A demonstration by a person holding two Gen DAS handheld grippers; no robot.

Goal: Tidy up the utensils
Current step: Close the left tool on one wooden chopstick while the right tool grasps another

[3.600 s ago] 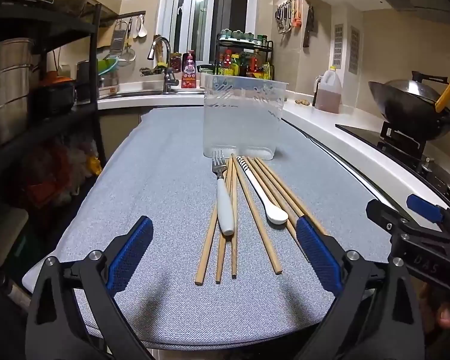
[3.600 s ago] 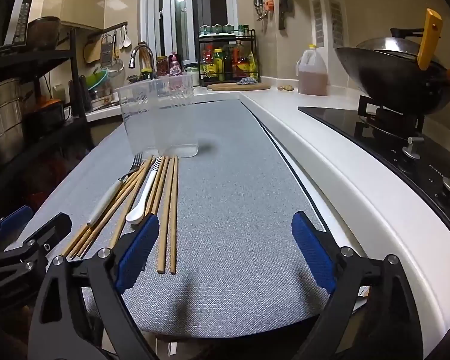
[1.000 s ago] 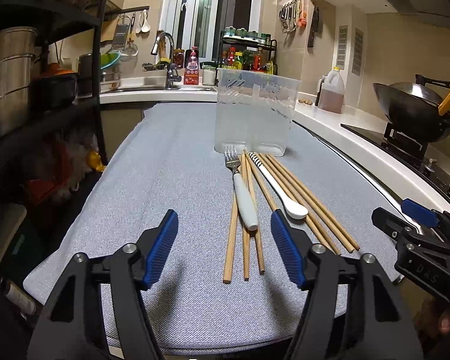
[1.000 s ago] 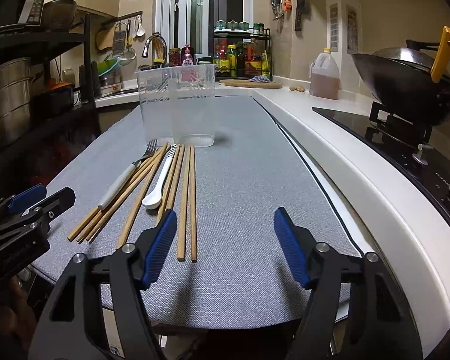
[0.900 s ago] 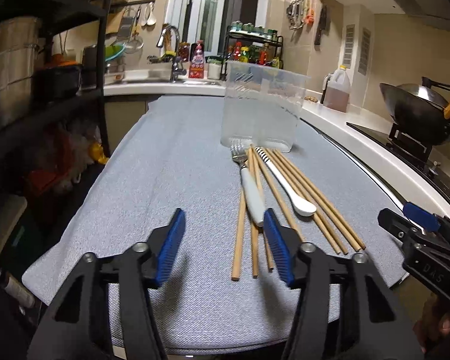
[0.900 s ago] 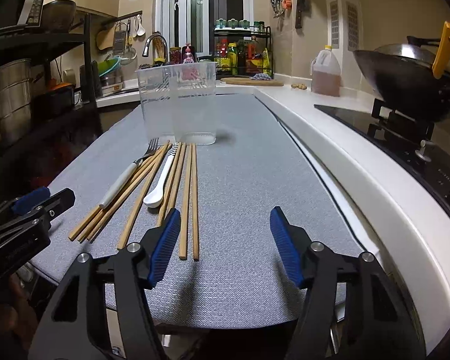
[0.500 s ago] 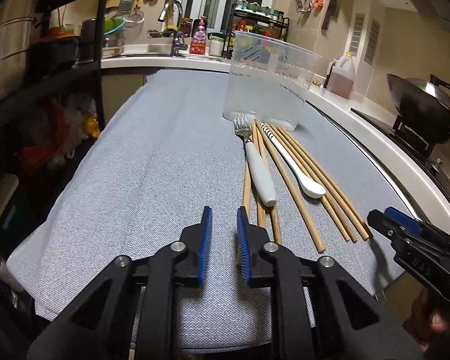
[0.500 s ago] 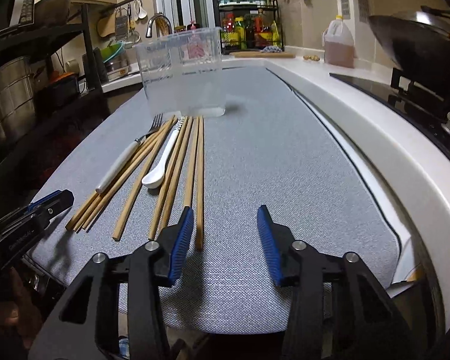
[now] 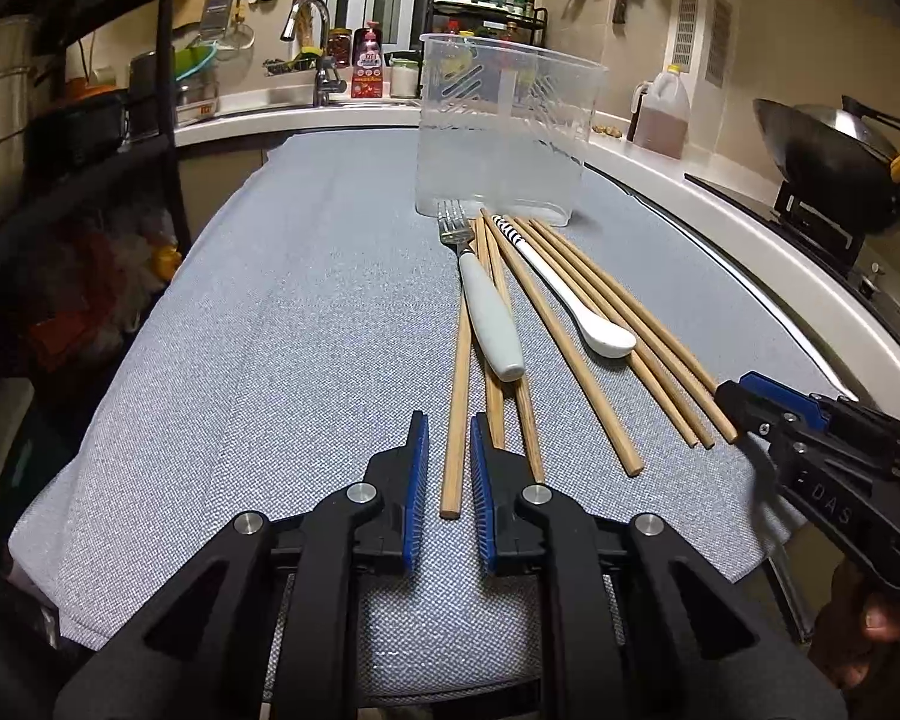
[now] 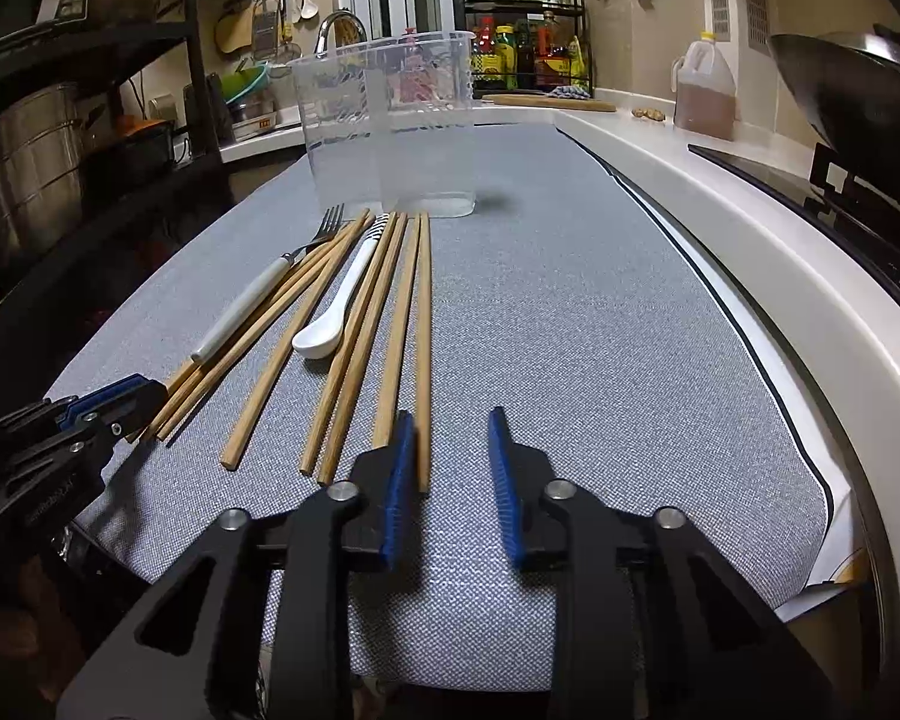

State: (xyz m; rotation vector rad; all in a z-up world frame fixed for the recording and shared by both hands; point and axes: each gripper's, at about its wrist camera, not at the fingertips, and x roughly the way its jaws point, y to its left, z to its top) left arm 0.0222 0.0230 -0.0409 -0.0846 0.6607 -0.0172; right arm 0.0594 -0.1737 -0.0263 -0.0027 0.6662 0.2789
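Note:
Several wooden chopsticks point(image 9: 561, 312) lie fanned on the grey mat point(image 9: 270, 330), with a white-handled fork point(image 9: 489, 324) and a white spoon point(image 9: 576, 306) among them. A clear plastic container point(image 9: 504, 126) stands upright just behind them. My left gripper point(image 9: 447, 456) is nearly shut, its blue pads either side of the near end of the leftmost chopstick point(image 9: 456, 414), not clamped. My right gripper point(image 10: 450, 456) is narrowly open and empty at the rightmost chopsticks' point(image 10: 423, 330) near ends. The fork point(image 10: 258, 294), spoon point(image 10: 342, 300) and container point(image 10: 390, 120) show in the right wrist view too.
A white counter edge point(image 10: 750, 276) and a stove with a wok point(image 9: 834, 156) run along the right. A dark shelf rack with pots point(image 9: 60, 120) stands left. A sink and bottles point(image 9: 330, 78) are at the back. The mat's near edge is right below both grippers.
Both grippers have narrowed from wide open and moved forward and down to the chopsticks' near ends. The left pads now bracket the leftmost chopstick. The utensils have not moved.

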